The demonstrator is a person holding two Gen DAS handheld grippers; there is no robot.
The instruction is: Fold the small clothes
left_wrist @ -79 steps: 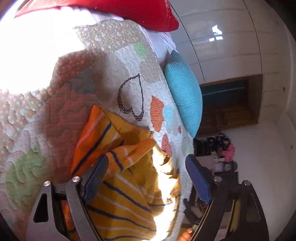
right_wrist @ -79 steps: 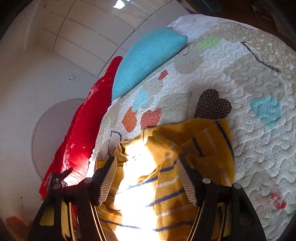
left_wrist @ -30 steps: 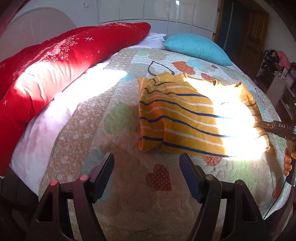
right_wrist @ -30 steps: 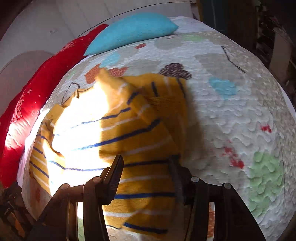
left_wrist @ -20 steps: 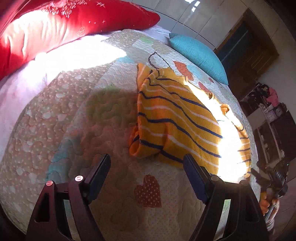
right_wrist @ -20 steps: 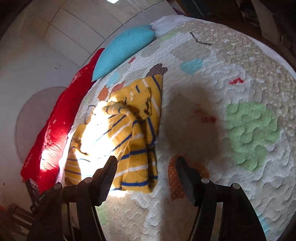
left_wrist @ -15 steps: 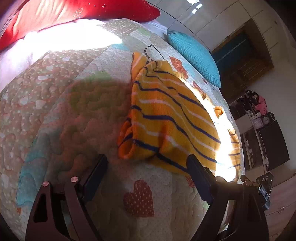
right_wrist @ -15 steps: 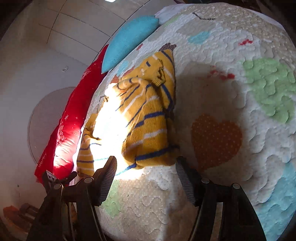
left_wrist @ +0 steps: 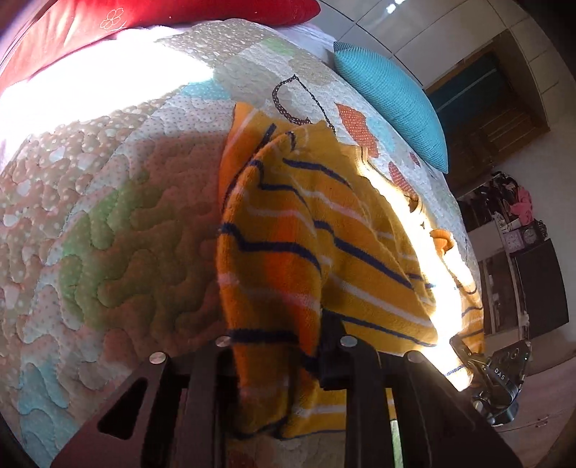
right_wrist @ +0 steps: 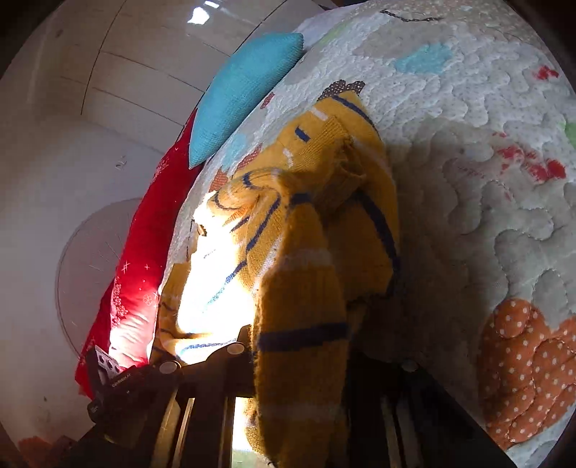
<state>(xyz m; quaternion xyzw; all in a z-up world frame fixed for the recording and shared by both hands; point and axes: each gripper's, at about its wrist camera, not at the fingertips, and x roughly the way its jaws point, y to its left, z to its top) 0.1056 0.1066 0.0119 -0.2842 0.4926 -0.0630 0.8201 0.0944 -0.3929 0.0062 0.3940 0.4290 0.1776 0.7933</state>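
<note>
A small yellow sweater [left_wrist: 306,234] with navy and white stripes lies on the quilted bed cover [left_wrist: 108,223], its sleeves folded in. My left gripper [left_wrist: 277,345] is shut on its near left bottom corner, and the cloth drapes between the jaws. My right gripper [right_wrist: 298,345] is shut on the near right bottom corner of the sweater [right_wrist: 306,252], which hangs over the jaws. Each gripper shows at the edge of the other's view: the right one [left_wrist: 500,374], the left one [right_wrist: 115,381]. Bright sunlight washes out the sweater's middle.
A teal pillow [left_wrist: 392,104] and a long red pillow [left_wrist: 108,28] lie at the head of the bed; both also show in the right wrist view, the teal one [right_wrist: 237,93] and the red one [right_wrist: 144,259]. Dark shelves [left_wrist: 518,259] stand beyond the bed's right side.
Both grippers were open just short of the sweater's bottom edge. They have moved in and shut on its two bottom corners, and the hem has lifted off the quilt.
</note>
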